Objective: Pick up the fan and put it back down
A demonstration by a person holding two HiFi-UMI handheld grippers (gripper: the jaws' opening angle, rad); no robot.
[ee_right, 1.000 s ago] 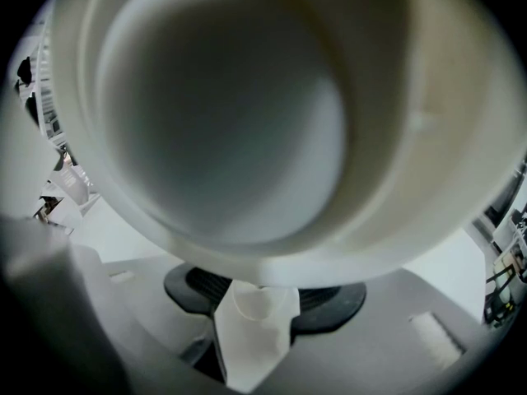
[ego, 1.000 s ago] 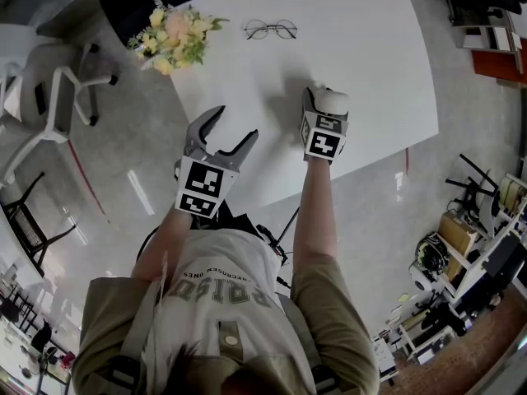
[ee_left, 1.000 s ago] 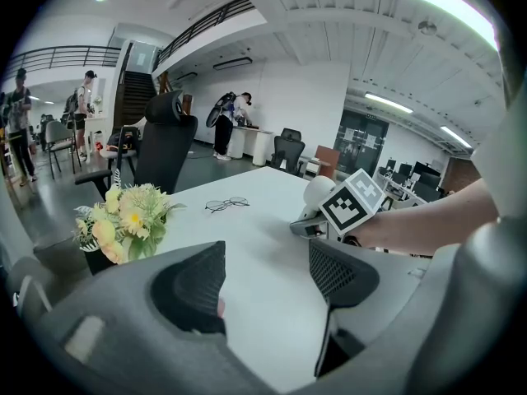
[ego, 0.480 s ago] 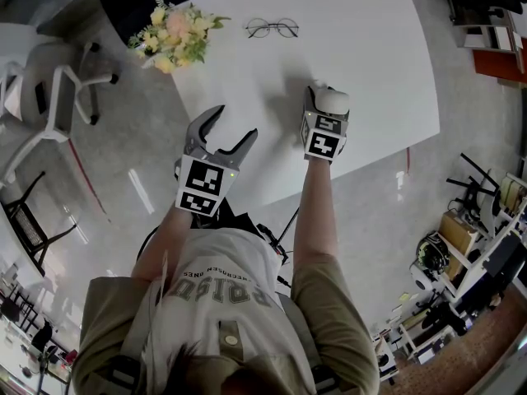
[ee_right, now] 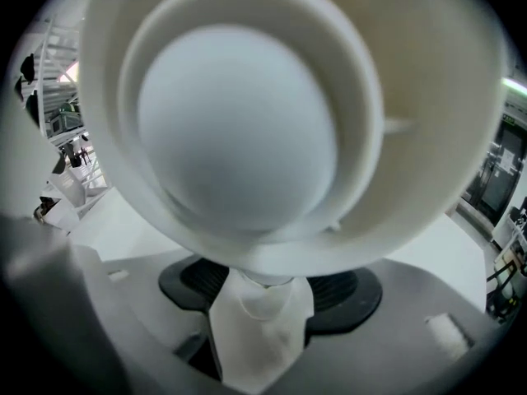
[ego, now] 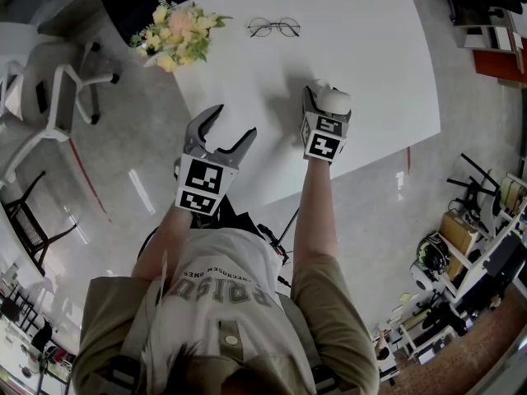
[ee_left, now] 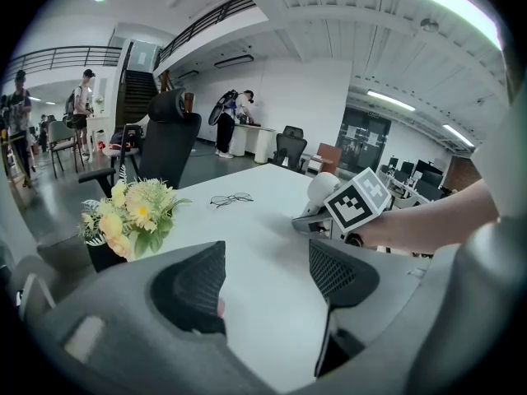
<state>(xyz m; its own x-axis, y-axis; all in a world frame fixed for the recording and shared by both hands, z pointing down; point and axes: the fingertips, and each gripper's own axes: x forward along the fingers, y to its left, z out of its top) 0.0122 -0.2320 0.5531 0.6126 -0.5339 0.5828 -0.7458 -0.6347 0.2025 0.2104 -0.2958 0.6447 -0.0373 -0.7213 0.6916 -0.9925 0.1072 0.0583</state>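
White table (ego: 387,72) up top, flowers (ego: 177,35) and glasses (ego: 273,28) at its far side. Near the front edge, the right gripper (ee_right: 259,303) has its jaws on either side of the fan (ee_right: 239,130) stem, and they've just been opening (pads close beside it, no clear squeeze). Left gripper (ego: 233,123) hovers over the table edge, jaws spread wide, nothing between them.
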